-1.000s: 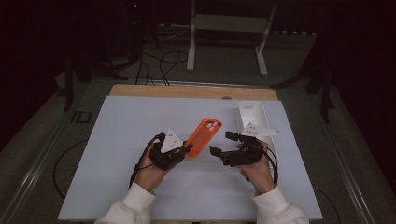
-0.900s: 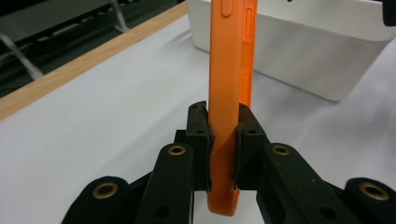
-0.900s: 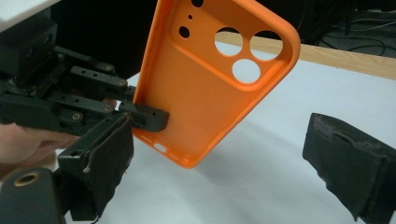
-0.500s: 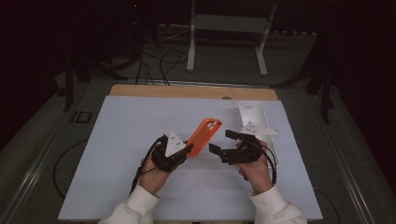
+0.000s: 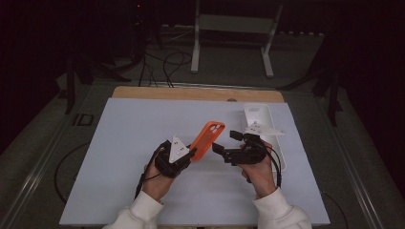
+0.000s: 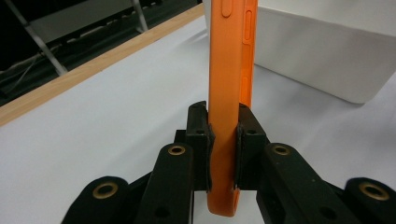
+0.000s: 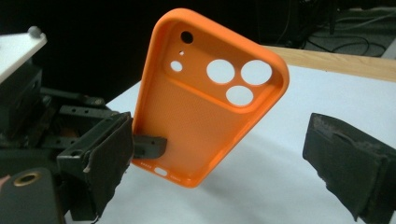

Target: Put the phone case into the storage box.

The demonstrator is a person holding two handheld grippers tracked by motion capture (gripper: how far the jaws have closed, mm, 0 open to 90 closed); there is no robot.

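Note:
An orange phone case (image 5: 206, 139) is held tilted above the white tabletop, its lower end clamped in my left gripper (image 5: 190, 154). In the left gripper view the black jaws (image 6: 223, 140) press on both faces of the orange case (image 6: 229, 70), seen edge-on. The right gripper view shows the case's inner side (image 7: 205, 98) with its round camera holes. My right gripper (image 7: 229, 161) stands open there, one pad to each side of the case and apart from it. From above, the right gripper (image 5: 225, 141) points left at the case.
A white oblong tray (image 5: 265, 125) lies on the table behind the right hand; it also rises at the upper right of the left gripper view as a white tray (image 6: 327, 51). A wooden strip (image 5: 196, 93) edges the table's far side. Stand legs and cables sit on the floor beyond.
The left forearm has shifted slightly to the right. The case stays clamped in the left gripper, and the right gripper has kept still and open.

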